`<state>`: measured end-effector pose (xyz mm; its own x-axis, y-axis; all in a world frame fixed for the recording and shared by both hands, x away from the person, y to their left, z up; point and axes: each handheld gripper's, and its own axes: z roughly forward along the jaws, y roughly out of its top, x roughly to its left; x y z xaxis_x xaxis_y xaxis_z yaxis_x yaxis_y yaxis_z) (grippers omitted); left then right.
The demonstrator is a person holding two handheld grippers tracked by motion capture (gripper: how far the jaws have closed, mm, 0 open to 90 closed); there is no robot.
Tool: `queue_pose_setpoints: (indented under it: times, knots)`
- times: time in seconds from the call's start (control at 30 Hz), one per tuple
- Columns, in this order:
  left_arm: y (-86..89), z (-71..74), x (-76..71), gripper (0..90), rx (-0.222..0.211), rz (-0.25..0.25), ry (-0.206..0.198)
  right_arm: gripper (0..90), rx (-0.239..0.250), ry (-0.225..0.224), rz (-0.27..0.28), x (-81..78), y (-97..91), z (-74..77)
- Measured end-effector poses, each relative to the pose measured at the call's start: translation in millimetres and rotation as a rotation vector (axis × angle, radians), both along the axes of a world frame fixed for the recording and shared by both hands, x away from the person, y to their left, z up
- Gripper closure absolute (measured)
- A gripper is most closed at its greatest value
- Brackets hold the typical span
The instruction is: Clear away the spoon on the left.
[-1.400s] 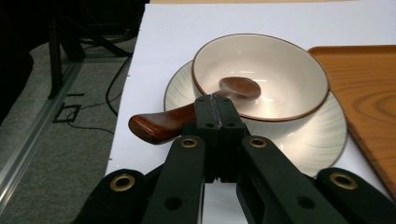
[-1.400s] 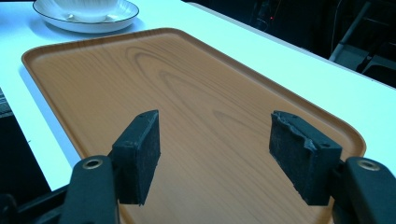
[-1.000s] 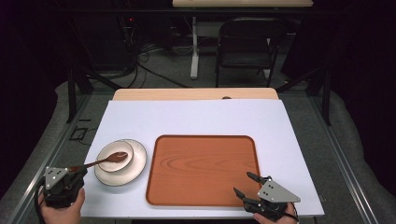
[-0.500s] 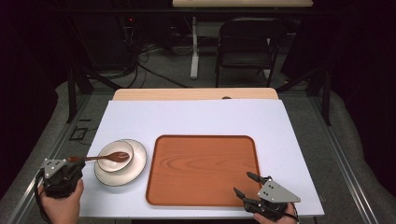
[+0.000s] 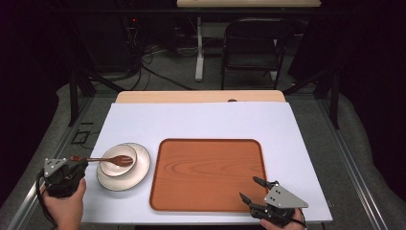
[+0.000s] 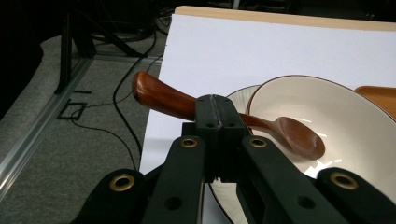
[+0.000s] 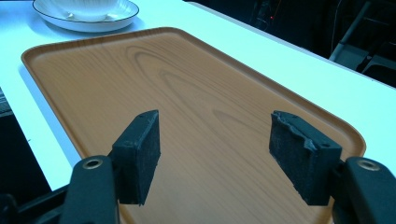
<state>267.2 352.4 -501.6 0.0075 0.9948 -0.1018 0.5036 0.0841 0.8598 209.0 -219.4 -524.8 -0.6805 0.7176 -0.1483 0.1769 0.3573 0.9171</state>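
Table space lies open across the far half of the white mat [image 5: 201, 122], bare from edge to edge; the near left corner is the crowded part. A wooden tray [image 5: 207, 175] sits at the near middle, its near rim close to the mat's near edge, its left rim just beside a plate [image 5: 139, 175]. On the plate stands a cream bowl [image 5: 118, 165]. A chair [image 5: 251, 45] and cables are on the floor well beyond the table.

The left gripper [image 6: 215, 122] hangs off the mat's left edge, its jaws clamped tight on the handle of a wooden spoon [image 6: 289, 135]. The handle end sticks out past the jaws to the left, and the spoon's scoop reaches over the bowl's rim and lies inside the bowl.

The right gripper [image 7: 215, 149] hovers over the tray's near right corner, jaws apart with nothing between them, well apart from the bowl and plate.
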Motion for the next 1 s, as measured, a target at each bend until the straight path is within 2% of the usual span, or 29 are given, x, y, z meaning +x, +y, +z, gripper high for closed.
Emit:
queue_pose_setpoints:
  times: [0.23,0.27,0.37,0.43,0.7,0.8,0.87,1.0]
  knots:
    - [3.0,1.6,-1.9,87.4,-0.038,0.010,-0.014,33.4,0.000,0.000,-0.001,0.2,0.0,0.0]
    - [3.6,2.6,-4.0,86.0,-0.056,0.009,-0.020,33.4,0.000,-0.001,0.000,0.1,0.1,0.0]
    - [4.2,3.5,-6.2,80.9,-0.076,0.011,-0.030,33.4,-0.001,0.000,0.000,0.0,0.0,0.0]
    - [5.3,5.4,-9.6,77.5,-0.106,0.010,-0.044,33.4,0.000,0.001,0.000,-0.1,-0.1,0.1]
    - [6.6,8.6,-17.7,62.7,-0.154,0.026,-0.057,33.4,-0.002,0.000,0.002,0.0,0.1,0.0]
    - [8.3,7.1,-21.3,55.6,-0.196,0.031,-0.069,33.4,-0.001,-0.001,0.003,-0.2,0.2,0.1]
    - [9.5,5.4,-23.1,50.3,-0.209,0.038,-0.067,33.4,-0.002,-0.002,0.003,-0.2,-0.1,0.2]
    - [13.3,0.6,-25.3,45.7,-0.234,0.051,-0.065,33.4,-0.002,0.000,0.004,-0.2,0.0,0.2]
